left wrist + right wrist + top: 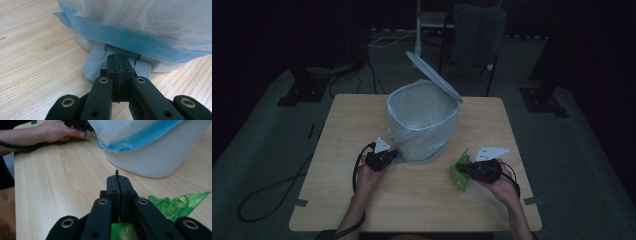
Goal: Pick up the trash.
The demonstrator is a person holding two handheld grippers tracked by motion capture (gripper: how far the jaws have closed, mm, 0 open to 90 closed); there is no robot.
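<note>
Gripping a crinkly green snack packet point(461, 171) at the near right of the wooden table point(412, 205), the right gripper point(463, 168) is holding its black jaws pressed flat together with a thin edge of the film caught between them; in the right gripper view the packet point(175, 205) is spreading out glossy and creased to the right of and beneath the jaws. From the high view its long axis is running near to far, leaning slightly rightward at the far end, and it is lying just beside the near right of the bin.

To the left, the left gripper point(393, 156) is resting with its jaws fully closed on nothing, their tips sitting over the ribbed grey foot pedal point(97, 65) at the base of the pedal bin point(422, 125). The pedal is a flat, rounded plastic tab with fine grooves.

Standing in the middle of the table, the bin is a rounded, pale plastic tub, lined with a thin, translucent bluish-white bag point(140, 27) that is folding over the rim and hanging down the sides in soft wrinkles. Its inside is looking bare of anything but the liner. Farther back, the round lid point(432, 75) is standing tilted open, rising toward the far left.
</note>
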